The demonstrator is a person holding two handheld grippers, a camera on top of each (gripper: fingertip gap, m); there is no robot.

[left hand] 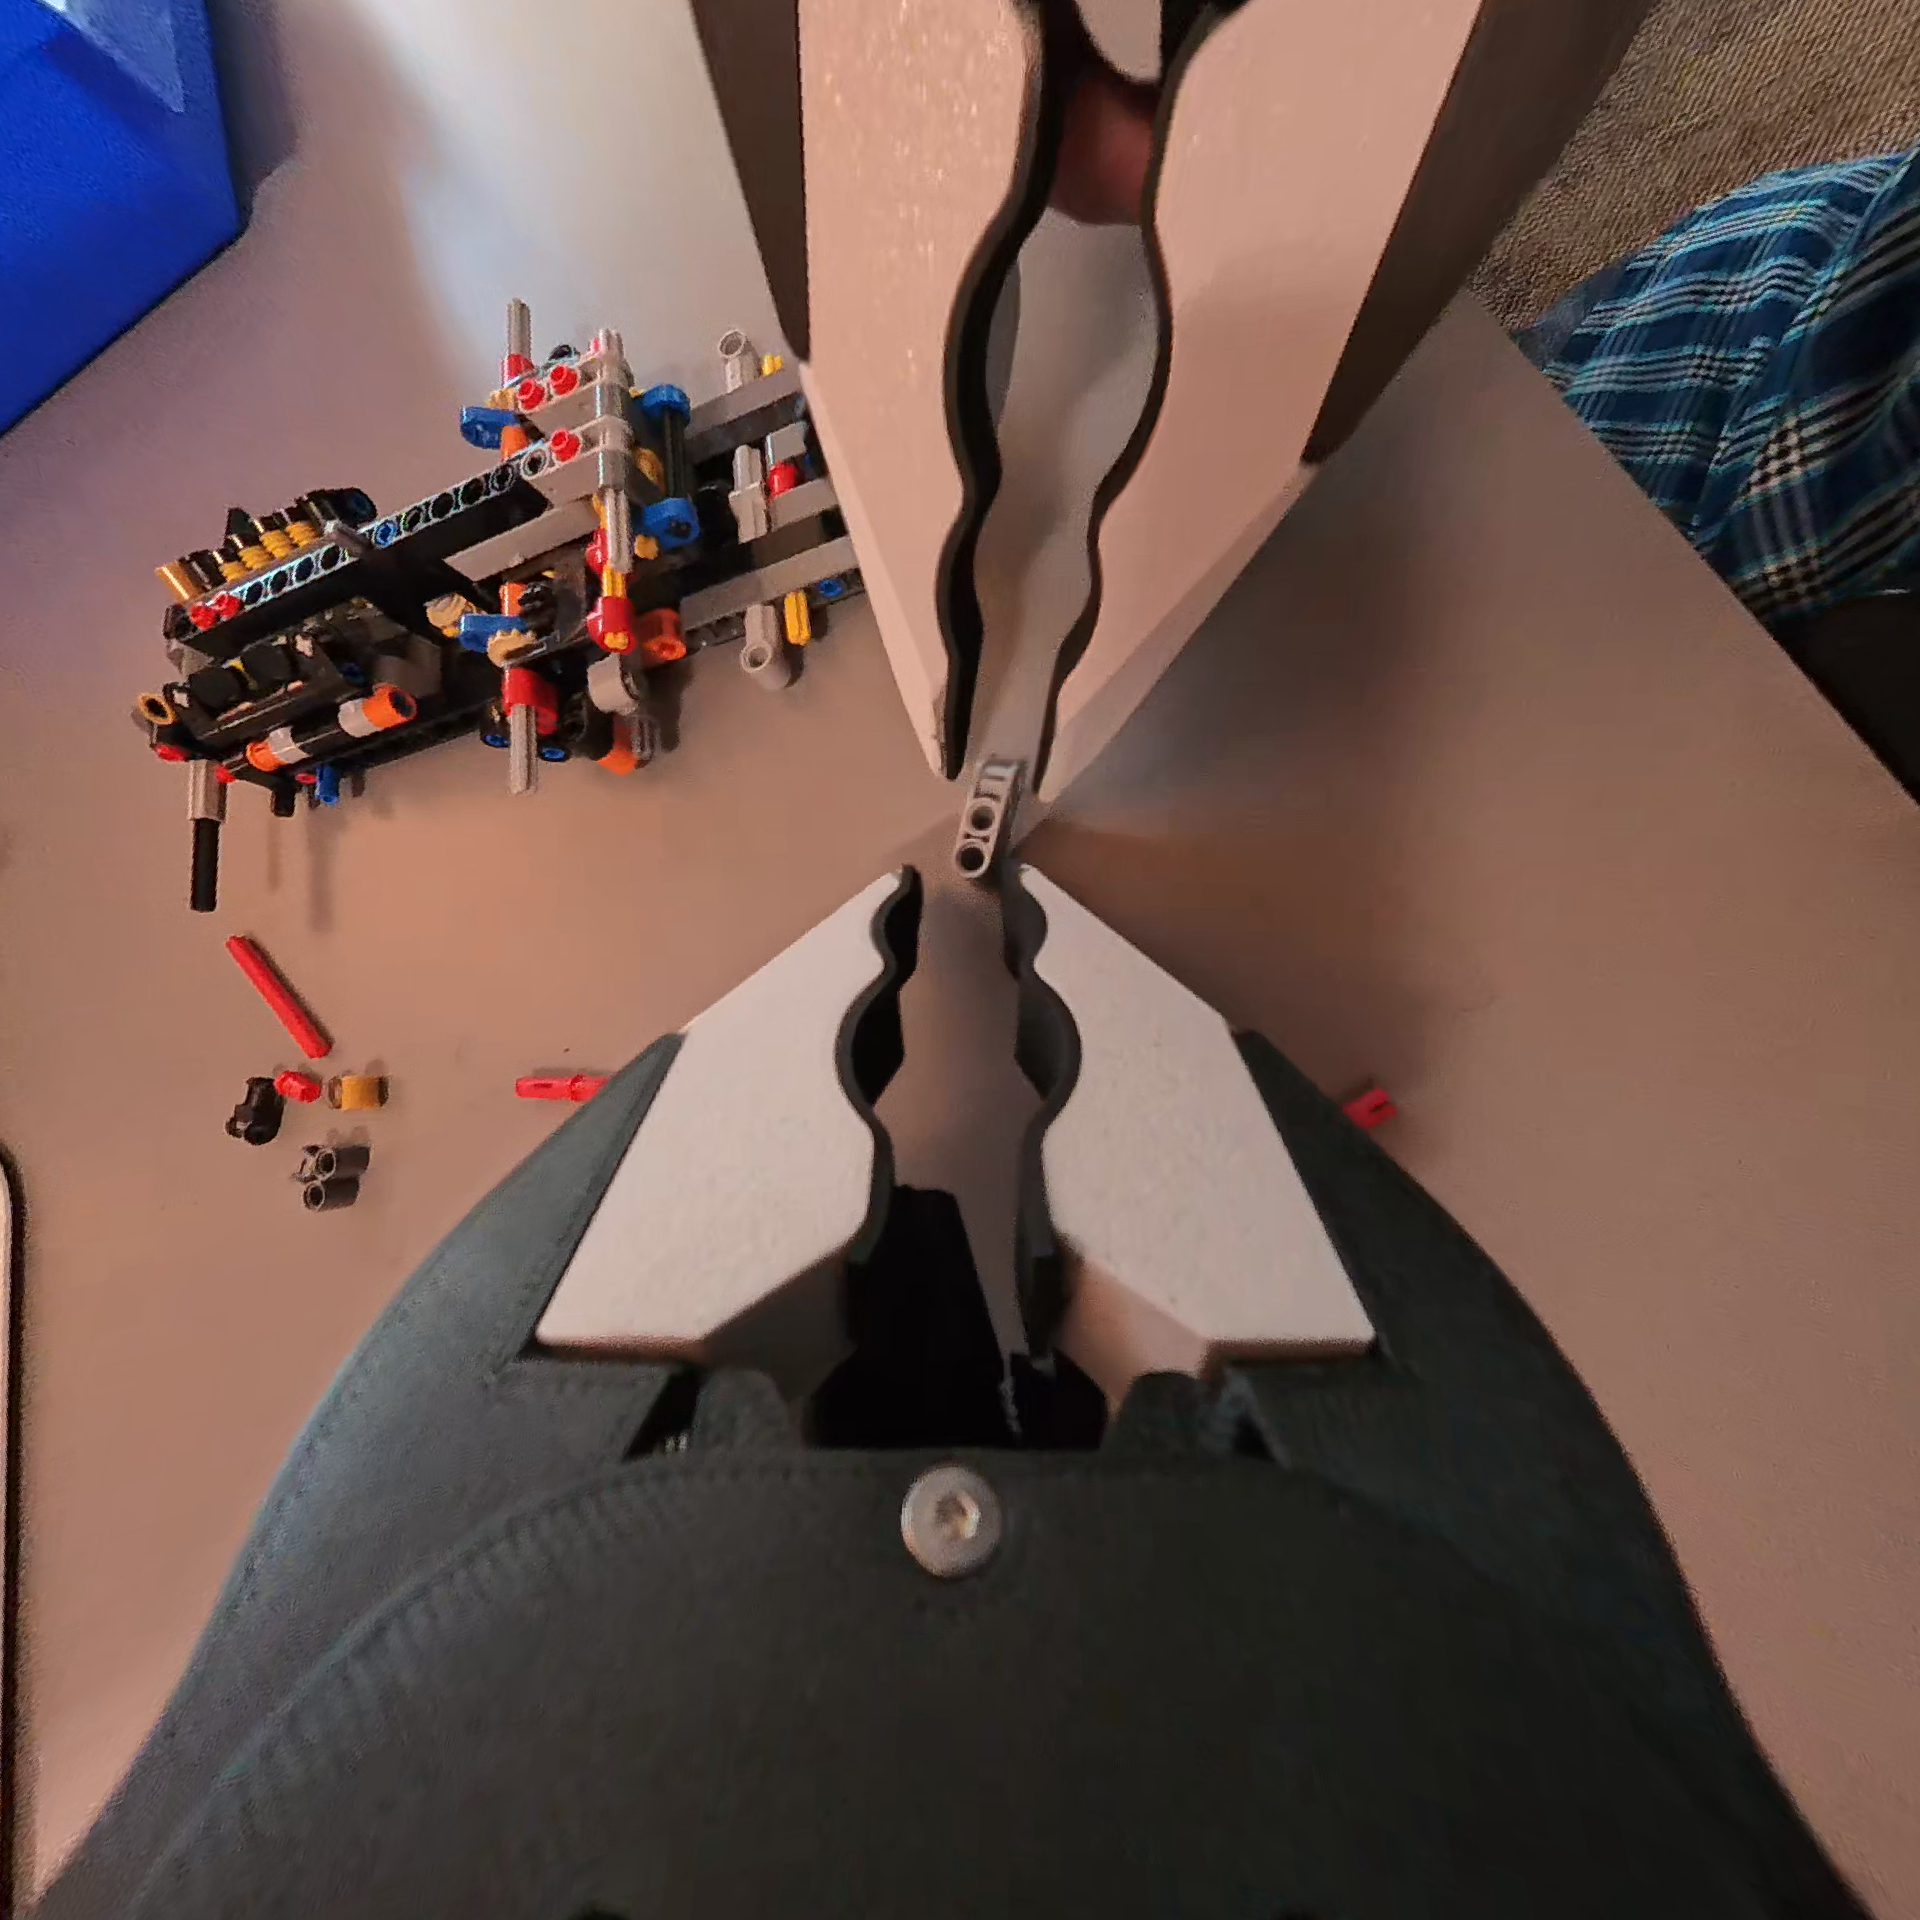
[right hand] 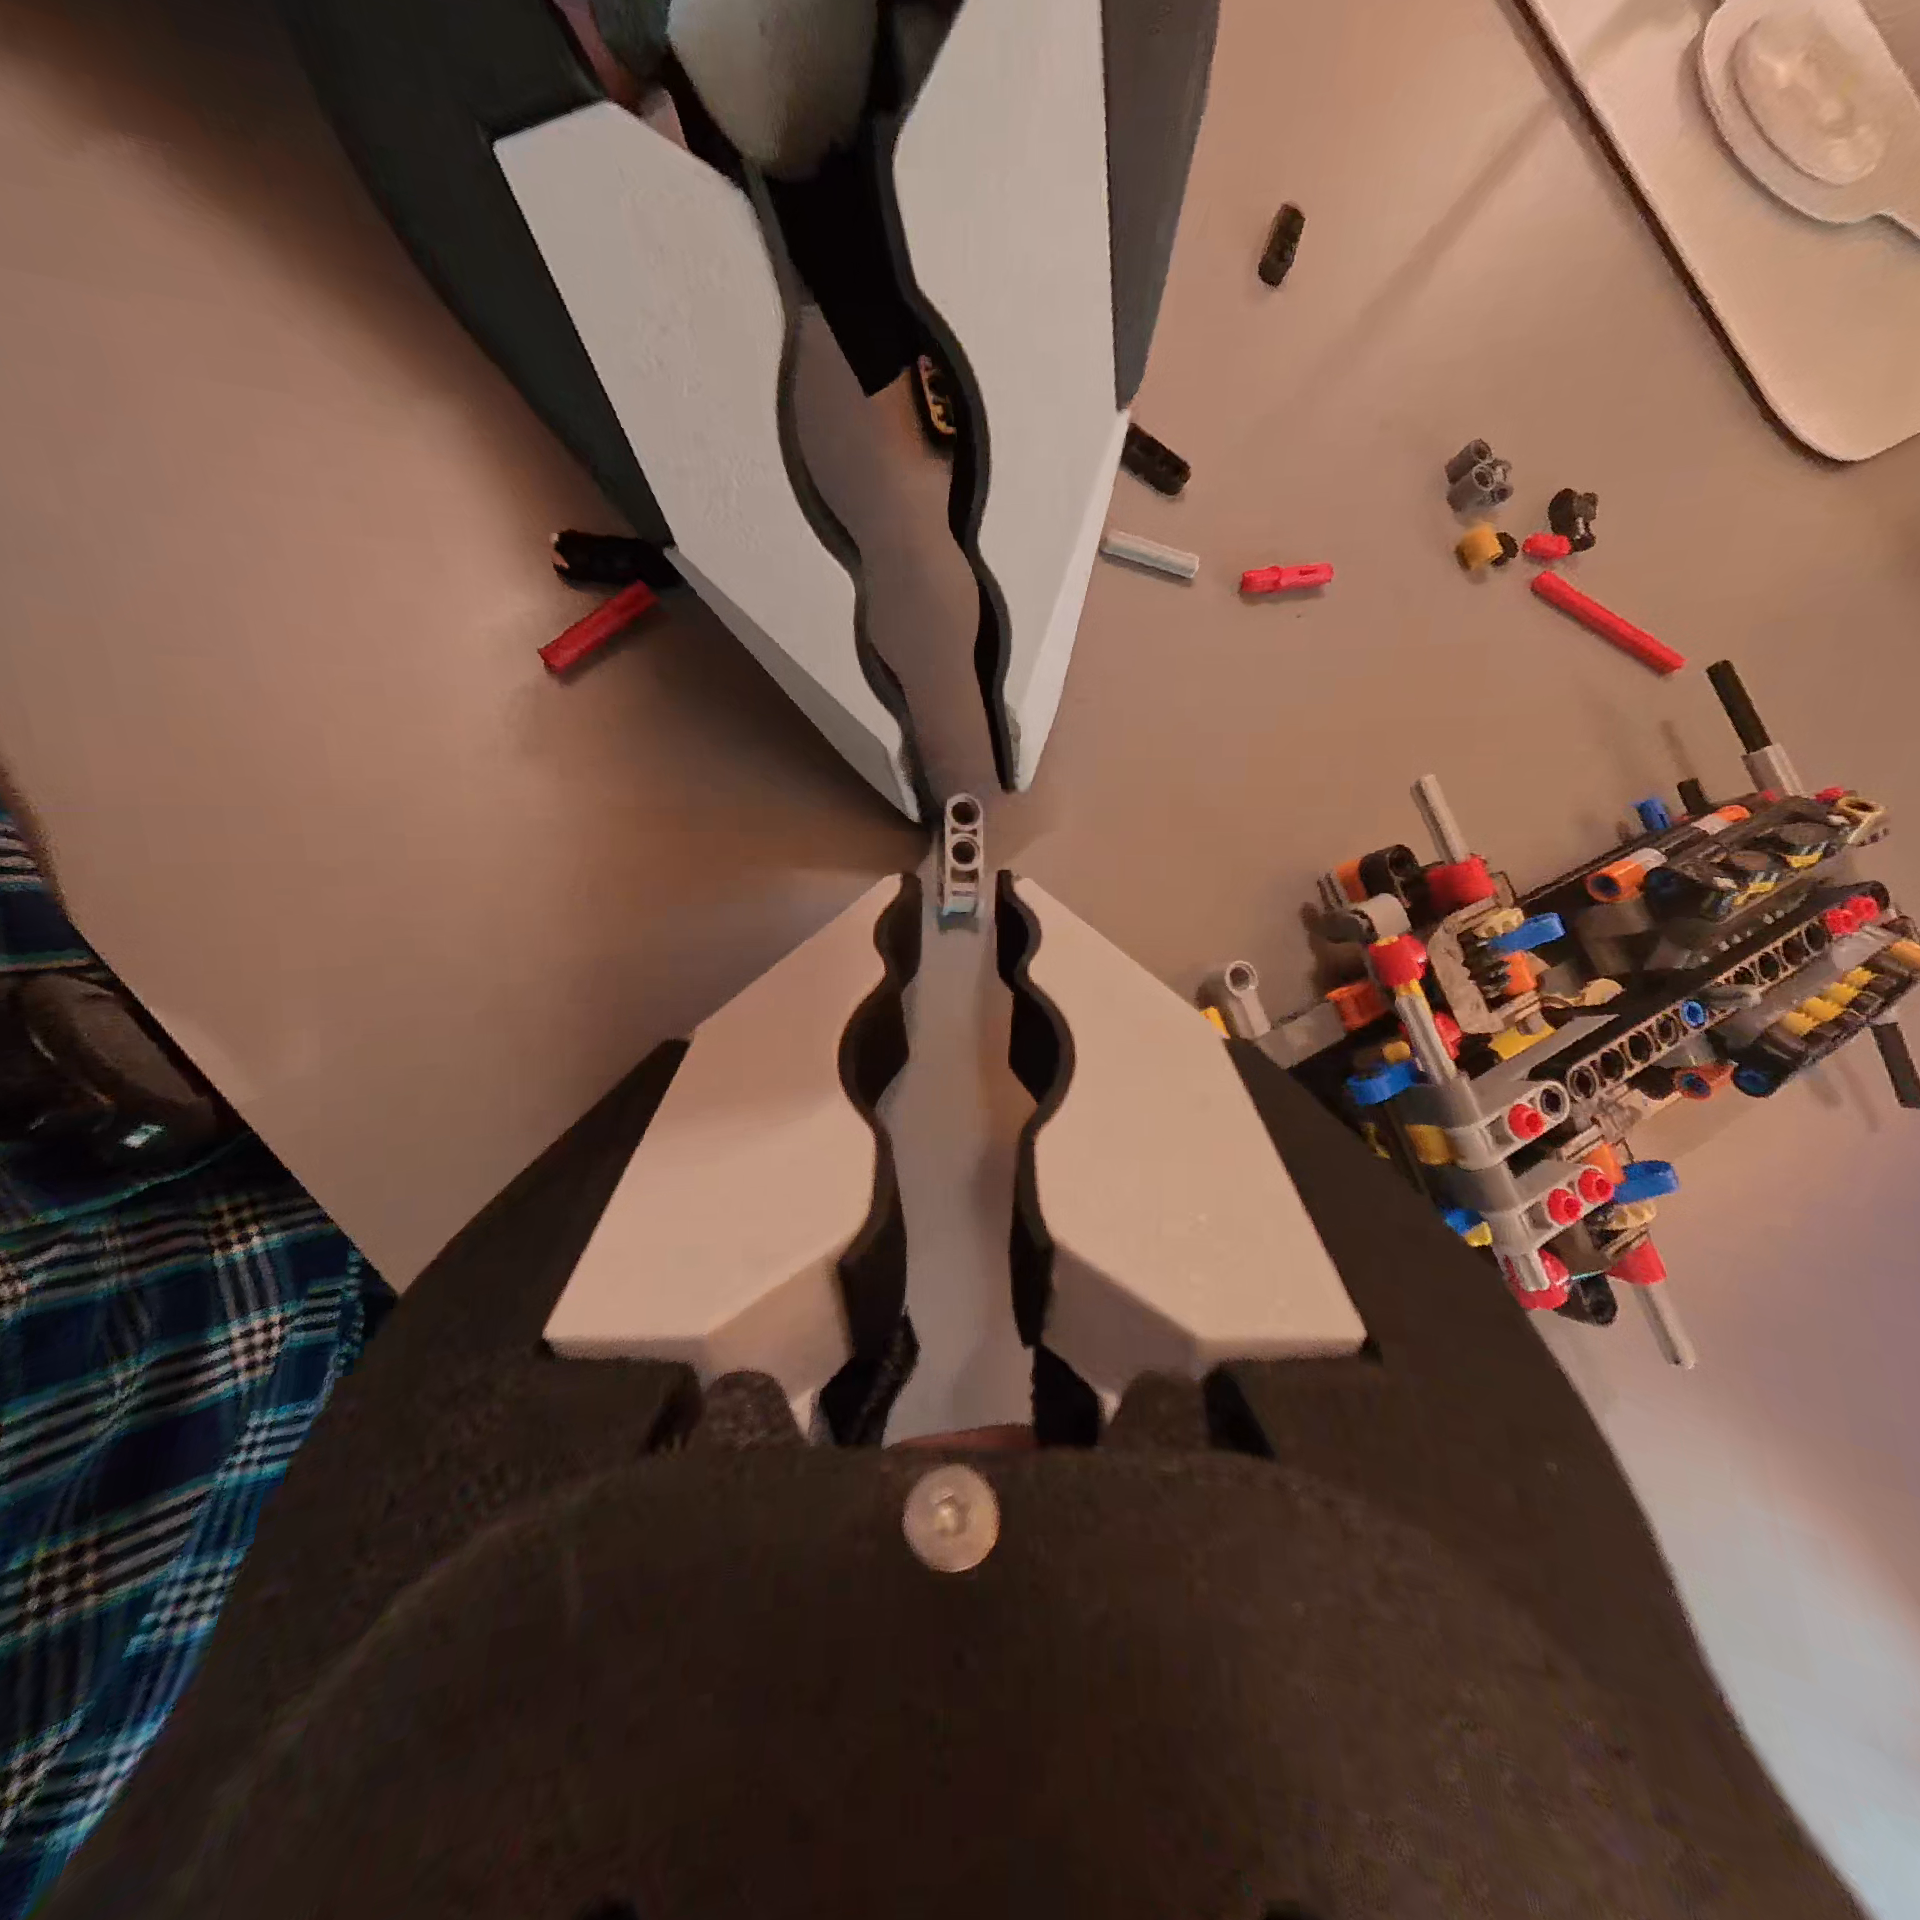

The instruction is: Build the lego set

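Plainly: right gripper [right hand: 958, 883] pinches grey beam [right hand: 960, 854]; no writing legible.

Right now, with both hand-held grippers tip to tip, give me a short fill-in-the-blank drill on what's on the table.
1. The small grey beam is pinched in the tips of the ____ hand-held gripper.
2. The left hand-held gripper has its jaws slightly ____, not clamped on the beam.
3. The long loose axle lying near the half-built model is coloured ____.
4. The box at the table corner is ____.

Missing words: right; open; red; blue
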